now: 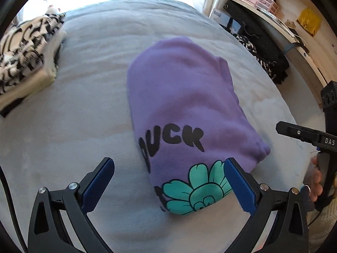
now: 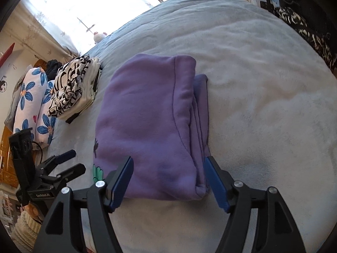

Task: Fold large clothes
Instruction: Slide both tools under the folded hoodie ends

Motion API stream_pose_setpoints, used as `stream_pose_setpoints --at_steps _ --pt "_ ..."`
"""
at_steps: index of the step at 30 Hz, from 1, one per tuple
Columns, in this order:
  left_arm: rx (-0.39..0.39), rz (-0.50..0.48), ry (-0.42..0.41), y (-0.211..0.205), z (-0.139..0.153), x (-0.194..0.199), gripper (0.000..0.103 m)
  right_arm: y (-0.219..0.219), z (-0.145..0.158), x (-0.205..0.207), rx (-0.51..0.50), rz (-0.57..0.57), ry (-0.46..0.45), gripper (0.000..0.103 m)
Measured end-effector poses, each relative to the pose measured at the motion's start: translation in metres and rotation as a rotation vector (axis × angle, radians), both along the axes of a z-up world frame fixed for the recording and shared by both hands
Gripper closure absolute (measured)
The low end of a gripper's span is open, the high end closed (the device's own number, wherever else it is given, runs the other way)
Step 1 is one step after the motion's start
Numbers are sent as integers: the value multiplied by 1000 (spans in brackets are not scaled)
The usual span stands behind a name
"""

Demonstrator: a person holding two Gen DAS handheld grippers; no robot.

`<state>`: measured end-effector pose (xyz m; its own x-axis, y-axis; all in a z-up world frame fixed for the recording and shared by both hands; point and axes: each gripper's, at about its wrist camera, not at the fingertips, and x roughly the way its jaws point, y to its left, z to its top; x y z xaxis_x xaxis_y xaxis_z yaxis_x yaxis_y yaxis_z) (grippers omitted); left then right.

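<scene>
Both hand-held grippers, left [image 1: 168, 186] and right [image 2: 168, 182], released, empty, over purple sweatshirt [image 2: 147, 122], folded compact mid-bed [image 2: 263, 84]; patterned stack [image 2: 71, 88] done near far-left edge; placement left, likely.

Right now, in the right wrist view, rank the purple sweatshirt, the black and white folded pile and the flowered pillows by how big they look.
1. purple sweatshirt, clearly largest, though nearest the camera.
2 and 3. black and white folded pile and flowered pillows: similar in apparent size, and the pillows are partly cut off, so no ranking.
</scene>
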<state>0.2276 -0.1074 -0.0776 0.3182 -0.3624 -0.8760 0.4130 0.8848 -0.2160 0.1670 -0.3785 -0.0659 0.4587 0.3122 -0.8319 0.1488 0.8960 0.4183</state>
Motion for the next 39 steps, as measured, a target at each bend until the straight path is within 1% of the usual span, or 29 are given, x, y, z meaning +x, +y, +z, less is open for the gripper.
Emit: stream_pose_setpoints --at_steps 8,11,14,16,18,19,23,28,32,35,39 --pt "-13 -16 62 -13 -26 14 1 -17 -28 10 45 -22 39 32" --pt "-47 -22 83 -14 -34 20 1 -24 -36 13 83 -33 38 32" --pt "-88 -21 123 -13 -43 29 1 -31 -46 16 131 -51 48 32" --pt "-123 -21 154 -13 -50 33 1 -35 -52 18 153 -55 56 30" --pt "-158 -23 177 -13 -56 37 0 -37 -58 21 173 -55 64 24" --pt "-168 -21 185 -12 -59 39 0 -38 -62 23 189 -53 68 23" --pt "-181 -30 188 -14 -66 43 0 -42 -78 31 232 -54 93 22" --pt "-199 -43 187 -12 -68 44 0 -43 -96 44 296 -50 107 22" --pt "-199 -43 185 -13 -70 47 0 -35 -109 59 340 -8 111 22" --pt "-209 -42 190 -11 -70 46 0 -26 -113 71 349 25 102 22" --pt "-231 -32 196 0 -67 45 0 -20 -118 81 376 47 90 15"
